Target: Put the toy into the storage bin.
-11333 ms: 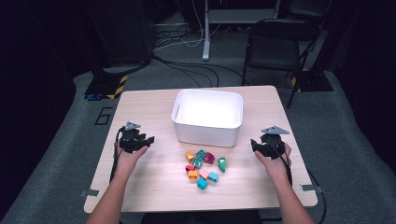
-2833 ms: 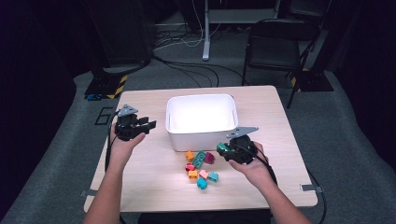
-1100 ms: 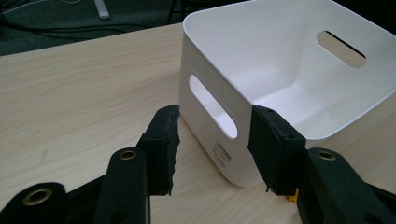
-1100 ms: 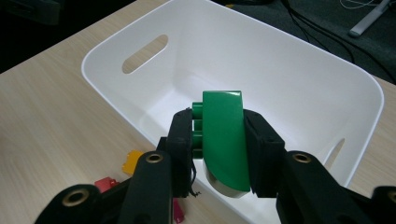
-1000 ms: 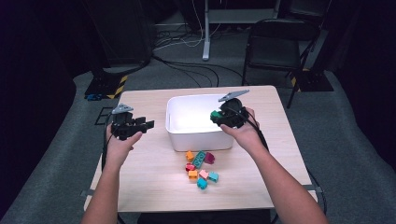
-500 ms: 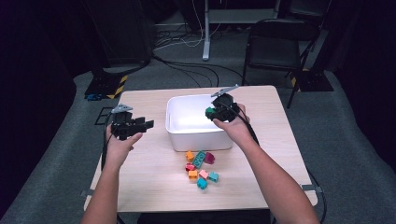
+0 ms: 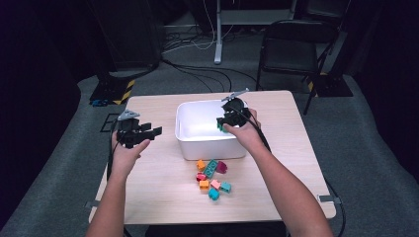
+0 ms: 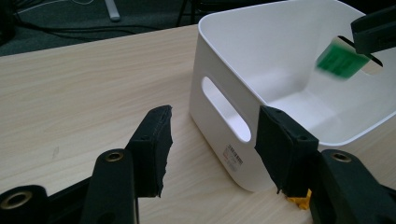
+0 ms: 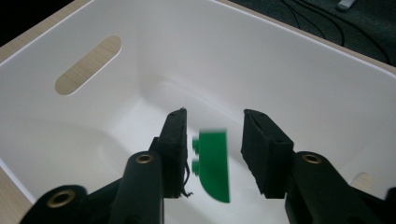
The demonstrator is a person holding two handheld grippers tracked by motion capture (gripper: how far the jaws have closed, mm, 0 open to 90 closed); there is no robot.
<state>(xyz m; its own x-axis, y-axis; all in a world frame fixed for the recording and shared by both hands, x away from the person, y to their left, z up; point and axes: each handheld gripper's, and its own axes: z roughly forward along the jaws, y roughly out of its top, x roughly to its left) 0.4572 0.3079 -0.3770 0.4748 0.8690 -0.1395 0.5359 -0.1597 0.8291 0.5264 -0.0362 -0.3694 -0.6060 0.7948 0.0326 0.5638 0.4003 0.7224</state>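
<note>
Since half a second ago the right gripper has come slightly lower over the white bin, and its fingers now stand apart with the green brick loose between them. In the right gripper view that brick is blurred, its studs facing the left-hand finger, with a clear gap between it and the right-hand finger; whether it touches the left-hand one I cannot tell. Below and beyond the fingers lies the bin's bare white floor, and a slot handle is cut in the wall ahead and to the left of them.

The left gripper is held above the counter well to the left of the bin, its fingers wide apart and holding nothing. In the left gripper view the bin's near corner sits just ahead of the right-hand finger, and the green brick shows blurred above the bin's far side, just under the tip of the other gripper. A small sticker with printed lines and a barcode is stuck low on the bin's wall, between the two fingers; the writing is too small to read.

On the counter on the person's side of the bin lies a cluster of small bricks in orange, teal, magenta, red and pink.
</note>
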